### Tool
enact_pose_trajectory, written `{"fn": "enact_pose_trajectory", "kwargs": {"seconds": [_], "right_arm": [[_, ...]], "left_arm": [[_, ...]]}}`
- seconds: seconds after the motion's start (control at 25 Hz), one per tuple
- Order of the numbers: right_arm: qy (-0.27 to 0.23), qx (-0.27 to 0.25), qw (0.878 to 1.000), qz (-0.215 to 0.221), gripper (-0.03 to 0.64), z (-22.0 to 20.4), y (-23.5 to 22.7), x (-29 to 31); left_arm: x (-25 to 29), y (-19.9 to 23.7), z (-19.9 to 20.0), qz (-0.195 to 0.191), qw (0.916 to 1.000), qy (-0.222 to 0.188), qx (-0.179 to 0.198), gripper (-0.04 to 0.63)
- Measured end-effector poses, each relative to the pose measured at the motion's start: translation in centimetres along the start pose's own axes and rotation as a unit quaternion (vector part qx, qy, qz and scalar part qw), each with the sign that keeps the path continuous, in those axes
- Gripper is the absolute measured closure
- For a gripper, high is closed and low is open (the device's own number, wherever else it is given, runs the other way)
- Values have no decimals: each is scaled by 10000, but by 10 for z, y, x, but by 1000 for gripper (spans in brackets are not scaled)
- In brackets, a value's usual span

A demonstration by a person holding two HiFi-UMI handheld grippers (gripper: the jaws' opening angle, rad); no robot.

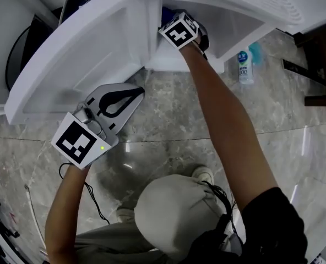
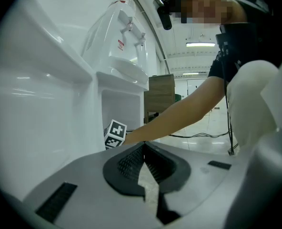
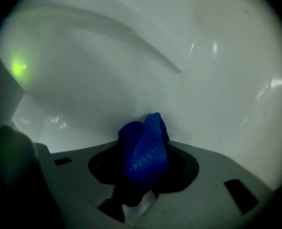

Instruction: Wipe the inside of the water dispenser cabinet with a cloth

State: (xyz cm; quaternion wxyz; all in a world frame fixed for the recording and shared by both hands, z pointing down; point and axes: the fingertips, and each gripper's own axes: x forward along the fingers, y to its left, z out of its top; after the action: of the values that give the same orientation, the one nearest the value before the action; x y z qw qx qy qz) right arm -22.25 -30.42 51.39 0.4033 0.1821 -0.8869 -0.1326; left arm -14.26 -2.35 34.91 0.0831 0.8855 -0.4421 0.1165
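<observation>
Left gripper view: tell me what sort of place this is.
Probably an office or public hall, not a home kitchen: a free-standing white water dispenser, a polished stone-look floor, and long ceiling lights down an open room.

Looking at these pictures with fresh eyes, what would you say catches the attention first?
The bright blue cloth stands out most, clamped in the right gripper inside the white cabinet of the water dispenser. Next comes the left gripper, shut and empty above the marble floor, just beside the cabinet's open door.
</observation>
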Motion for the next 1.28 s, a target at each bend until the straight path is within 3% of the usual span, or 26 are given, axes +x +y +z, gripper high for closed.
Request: {"fn": "enact_pose_trajectory", "kwargs": {"seconds": [0.12,0.2,0.24,0.32,0.48,0.6,0.68,0.8,1.12,1.28], "right_arm": [[-244,342,9991,-23,459,0,4,-5],[-848,926,9919,-177,459,6,2,-21],[-1314,1281,9823,-378,459,13,-3,-36],[-2349,1735,9517,-943,459,33,-17,-77],[-4068,1821,8799,-1648,459,86,-29,-169],[-4856,1913,8344,-1772,459,125,-35,-220],[-5025,2084,8197,-1793,459,133,-42,-229],[-5030,2160,8170,-1814,459,132,-48,-223],[-4362,1917,8560,-2004,459,144,-103,-166],[-4333,1917,8580,-1983,459,145,-95,-170]], "left_arm": [[0,-8,1,-3,10000,-8,14,589],[1,-10,3,41,10000,-60,-67,589],[1,-11,5,57,9999,-84,-106,589],[1,-11,9,72,9999,-92,-117,589],[0,-6,12,88,9999,-110,-51,589],[-1,-3,14,38,9994,-284,-187,589],[-2,-5,18,-48,9978,-470,-460,589],[-2,-8,22,-120,9971,-557,-503,589],[-5,-8,36,-24,9971,-661,-381,589],[-3,-13,38,-44,9970,-690,-347,589]]}}
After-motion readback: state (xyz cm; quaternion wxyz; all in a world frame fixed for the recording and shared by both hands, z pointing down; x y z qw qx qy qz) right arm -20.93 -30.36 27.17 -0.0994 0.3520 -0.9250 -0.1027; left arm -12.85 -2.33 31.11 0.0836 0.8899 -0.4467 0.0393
